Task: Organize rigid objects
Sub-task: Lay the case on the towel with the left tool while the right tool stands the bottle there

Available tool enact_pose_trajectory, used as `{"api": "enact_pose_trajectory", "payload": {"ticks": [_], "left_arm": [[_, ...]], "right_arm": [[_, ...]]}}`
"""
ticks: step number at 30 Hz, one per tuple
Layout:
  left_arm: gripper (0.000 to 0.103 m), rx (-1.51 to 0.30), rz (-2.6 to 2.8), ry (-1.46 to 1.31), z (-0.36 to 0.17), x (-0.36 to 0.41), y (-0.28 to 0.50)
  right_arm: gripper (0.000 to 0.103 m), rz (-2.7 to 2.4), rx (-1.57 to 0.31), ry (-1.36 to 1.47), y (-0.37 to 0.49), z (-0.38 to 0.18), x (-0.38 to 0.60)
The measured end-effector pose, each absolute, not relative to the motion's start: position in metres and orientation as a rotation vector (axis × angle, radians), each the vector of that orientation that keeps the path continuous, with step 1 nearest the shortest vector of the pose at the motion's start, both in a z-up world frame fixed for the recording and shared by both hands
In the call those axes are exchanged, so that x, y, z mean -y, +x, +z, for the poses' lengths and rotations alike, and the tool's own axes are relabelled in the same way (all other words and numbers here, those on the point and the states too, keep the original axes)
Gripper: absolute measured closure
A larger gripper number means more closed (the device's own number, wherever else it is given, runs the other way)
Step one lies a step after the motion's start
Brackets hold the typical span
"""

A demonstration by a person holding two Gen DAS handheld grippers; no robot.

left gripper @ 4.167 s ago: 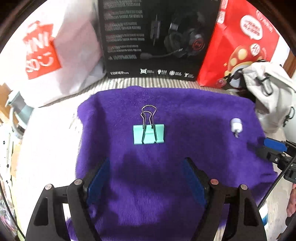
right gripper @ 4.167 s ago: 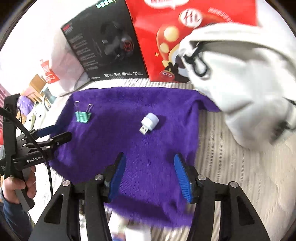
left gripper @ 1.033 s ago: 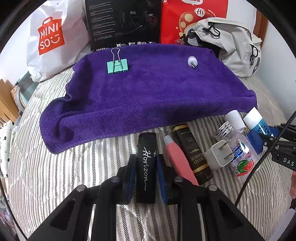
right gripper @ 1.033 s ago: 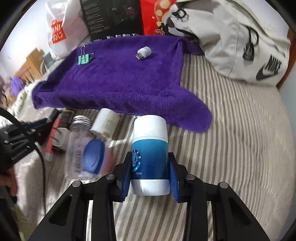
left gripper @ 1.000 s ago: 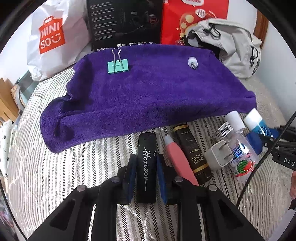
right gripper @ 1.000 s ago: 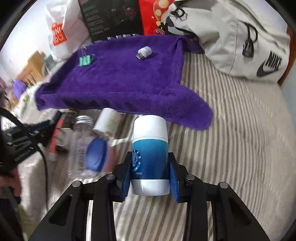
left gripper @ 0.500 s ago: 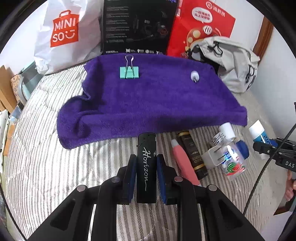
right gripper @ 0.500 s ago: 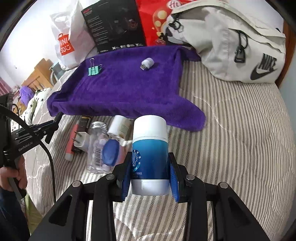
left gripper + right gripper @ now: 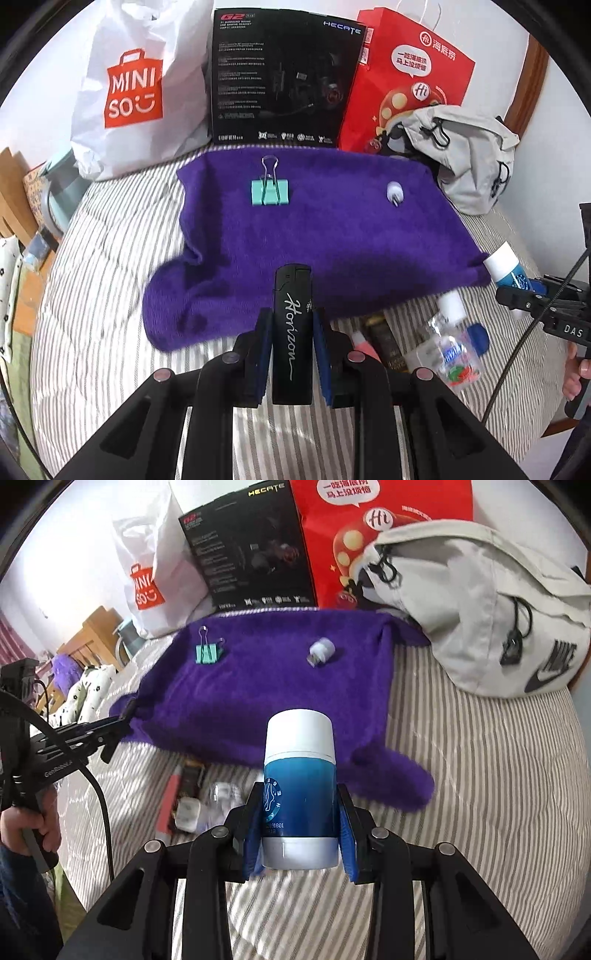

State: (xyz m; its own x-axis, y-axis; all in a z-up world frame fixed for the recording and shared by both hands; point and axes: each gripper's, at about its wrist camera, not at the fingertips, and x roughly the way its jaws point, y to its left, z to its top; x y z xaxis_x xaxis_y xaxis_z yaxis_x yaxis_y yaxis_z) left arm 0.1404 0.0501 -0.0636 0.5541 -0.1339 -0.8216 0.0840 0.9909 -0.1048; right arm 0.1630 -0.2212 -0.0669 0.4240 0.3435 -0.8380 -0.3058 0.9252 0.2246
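My left gripper (image 9: 291,323) is shut on a black lighter (image 9: 291,325) marked "Horizon", held above the near edge of the purple towel (image 9: 332,236). My right gripper (image 9: 299,805) is shut on a blue bottle with a white cap (image 9: 300,786), raised over the striped bed; that bottle (image 9: 506,267) also shows at the right of the left wrist view. On the towel lie a teal binder clip (image 9: 270,190) (image 9: 207,652) and a small white USB plug (image 9: 393,192) (image 9: 320,650).
Loose items lie on the striped bedding (image 9: 480,775) below the towel: a pink tube (image 9: 360,341), a dark gold-trimmed bottle (image 9: 380,338), a white charger (image 9: 188,810) and a clear bottle (image 9: 452,352). A Miniso bag (image 9: 136,88), black box (image 9: 280,74), red bag (image 9: 410,74) and grey backpack (image 9: 480,602) line the back.
Both grippers have risen and moved forward toward the towel with their objects. The lighter now overlaps the towel's near edge. The loose items sit lower and farther off in both views.
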Motion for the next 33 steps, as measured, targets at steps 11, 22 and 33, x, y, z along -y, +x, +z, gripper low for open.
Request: {"api": "enact_pose_trajectory", "payload": {"ticks": [11, 22, 33], "left_arm": [[0.082, -0.987, -0.121, -0.062, -0.071, -0.058, 0.196], [0.082, -1.030, -0.090, -0.078, -0.099, -0.066, 0.238], [0.082, -1.042, -0.081, -0.055, -0.115, -0.066, 0.254]], "right_arm": [[0.067, 0.401, -1.063, 0.034, 0.219, -0.074, 0.216], [0.067, 0.393, -1.120, -0.016, 0.271, -0.108, 0.200], [0.067, 0.390, -1.123, -0.100, 0.283, -0.118, 0.183]]}}
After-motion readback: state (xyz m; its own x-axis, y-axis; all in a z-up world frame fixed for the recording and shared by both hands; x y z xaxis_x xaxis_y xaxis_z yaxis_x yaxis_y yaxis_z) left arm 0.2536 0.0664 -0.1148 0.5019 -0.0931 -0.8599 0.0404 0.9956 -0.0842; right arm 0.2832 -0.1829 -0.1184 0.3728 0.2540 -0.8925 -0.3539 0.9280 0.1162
